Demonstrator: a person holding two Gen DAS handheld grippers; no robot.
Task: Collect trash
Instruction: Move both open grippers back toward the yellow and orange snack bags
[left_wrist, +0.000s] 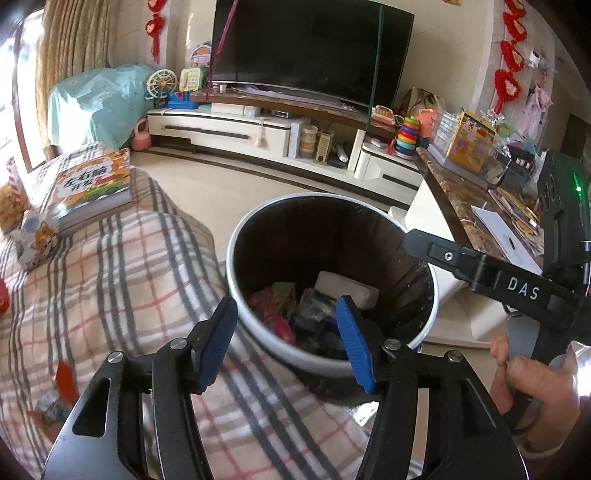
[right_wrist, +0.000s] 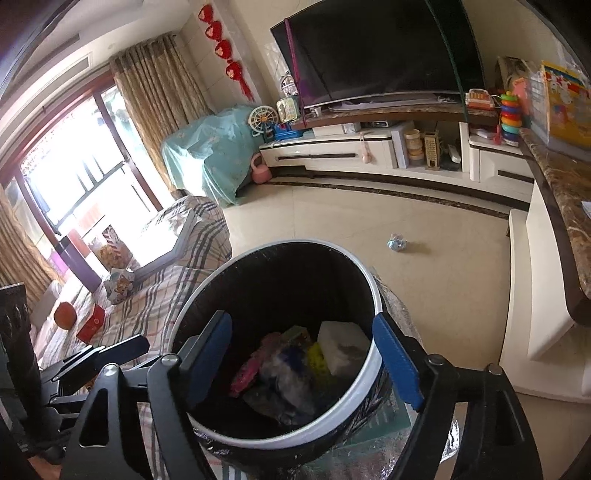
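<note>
- I am holding the left tool (left_wrist: 286, 341) over the near rim of the trash bin (left_wrist: 236, 258); its blue pads (left_wrist: 218, 343) are standing apart, released, and nothing is sitting between them.
- I am holding the right tool (right_wrist: 303, 360) above the open mouth of the same bin, with its pads (right_wrist: 397, 363) spread wider than the left ones and gripping nothing.
- In the left wrist view, the right tool (left_wrist: 413, 242) is reaching in from the right side over the bin rim, and a hand (left_wrist: 532, 384) is gripping its handle.
- The collected trash (right_wrist: 291, 365) is lying at the bottom of the bin: a white block (right_wrist: 343, 349), a pink wrapper (right_wrist: 247, 369), something yellow-green and some crumpled plastic.
- One small crumpled blue piece (right_wrist: 397, 243) is lying on the floor (right_wrist: 369, 214), well apart from the bin, between it and the TV cabinet (right_wrist: 332, 155).
- The bin is standing just beside a sofa with a checked cover (left_wrist: 122, 266), where a book (left_wrist: 94, 190) is lying.
- A marble surface (left_wrist: 454, 192) with papers is standing to the right of the bin.
</note>
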